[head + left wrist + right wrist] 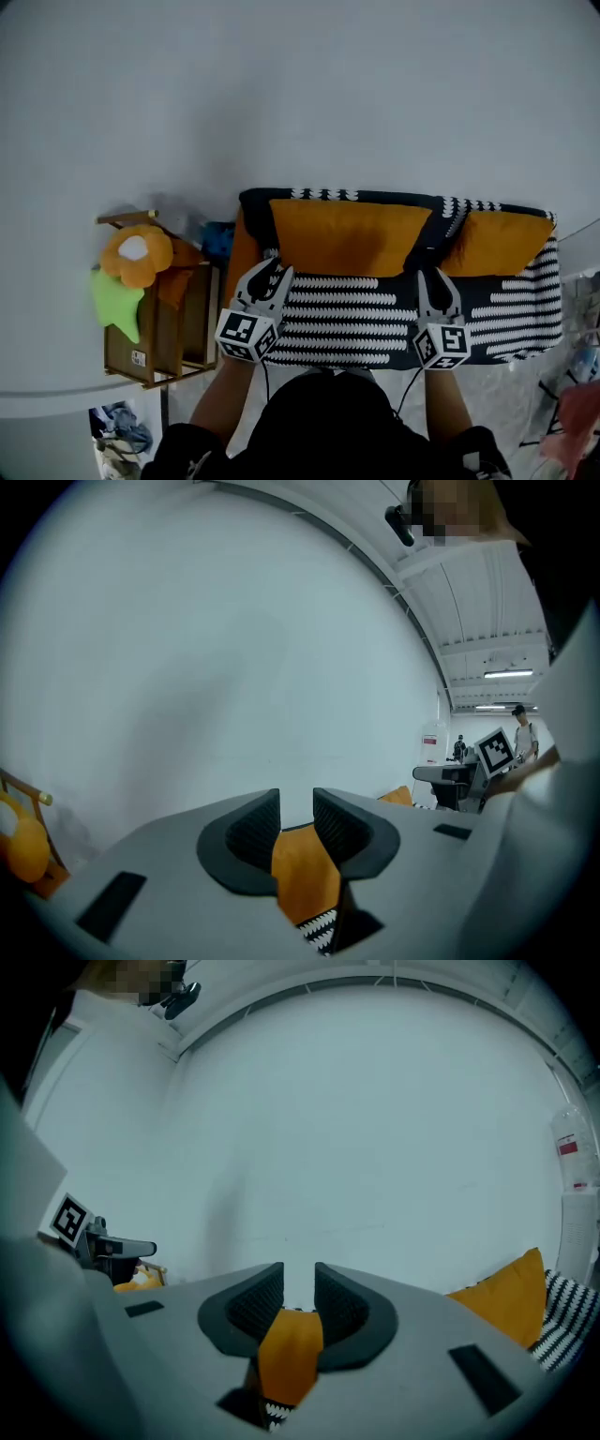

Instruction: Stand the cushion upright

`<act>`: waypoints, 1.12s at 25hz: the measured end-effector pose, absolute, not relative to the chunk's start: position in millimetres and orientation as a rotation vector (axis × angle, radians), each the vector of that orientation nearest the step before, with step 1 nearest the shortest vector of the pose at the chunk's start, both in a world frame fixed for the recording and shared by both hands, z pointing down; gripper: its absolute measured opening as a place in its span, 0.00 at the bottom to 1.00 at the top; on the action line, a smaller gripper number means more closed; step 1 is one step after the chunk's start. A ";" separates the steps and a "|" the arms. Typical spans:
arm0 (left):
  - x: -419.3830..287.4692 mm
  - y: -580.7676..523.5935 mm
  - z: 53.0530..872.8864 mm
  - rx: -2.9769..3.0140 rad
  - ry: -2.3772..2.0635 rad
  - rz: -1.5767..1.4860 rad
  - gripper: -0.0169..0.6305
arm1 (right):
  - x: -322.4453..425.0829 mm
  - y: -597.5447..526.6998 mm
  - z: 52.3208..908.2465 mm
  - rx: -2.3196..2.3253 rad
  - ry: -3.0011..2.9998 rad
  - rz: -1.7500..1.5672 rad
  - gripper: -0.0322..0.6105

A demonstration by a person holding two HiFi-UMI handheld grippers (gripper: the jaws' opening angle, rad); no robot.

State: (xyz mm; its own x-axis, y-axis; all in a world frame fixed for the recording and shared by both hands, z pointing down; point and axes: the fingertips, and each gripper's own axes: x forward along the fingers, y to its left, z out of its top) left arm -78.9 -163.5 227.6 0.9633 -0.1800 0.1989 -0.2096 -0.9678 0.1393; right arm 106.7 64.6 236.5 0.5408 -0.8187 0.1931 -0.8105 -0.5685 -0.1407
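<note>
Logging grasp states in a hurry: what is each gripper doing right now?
Left gripper: shut on the orange fabric cushion, fabric pinched between its jaws.
Right gripper: shut on the same cushion.

Head view: cushion (349,236) near corners hidden under tips of left tool (272,268) and right tool (435,277); blue thing (218,240) left of sofa (487,309) half hidden, unidentifiable; wall sign (567,1146) print too small to read

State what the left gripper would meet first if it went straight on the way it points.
The orange cushion, already pinched in the left gripper. Beyond it only the pale wall shows, though how far off is unclear.
</note>
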 end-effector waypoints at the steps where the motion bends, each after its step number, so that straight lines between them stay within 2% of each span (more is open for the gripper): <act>1: -80.4 -160.3 222.4 2.958 -0.296 0.270 0.20 | 102.7 65.1 230.5 -2.722 1.445 -0.348 0.21; 4: -82.8 -151.5 207.0 2.970 -0.294 0.233 0.13 | 95.5 66.5 212.1 -2.695 1.455 -0.272 0.11; 7: -83.9 -150.5 194.2 2.993 -0.322 0.191 0.07 | 93.8 65.4 198.4 -2.659 1.469 -0.228 0.09; 28: -52.2 -154.5 191.7 2.940 -0.363 0.147 0.06 | 126.7 55.8 192.9 -2.645 1.517 -0.220 0.09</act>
State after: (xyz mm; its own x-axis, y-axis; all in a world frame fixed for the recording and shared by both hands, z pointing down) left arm -52.2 -154.5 191.7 0.9654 -0.2323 0.1187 -0.2496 -0.9548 0.1613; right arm 126.7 55.8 192.9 0.4980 -0.8633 0.0824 -0.8511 -0.5047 -0.1445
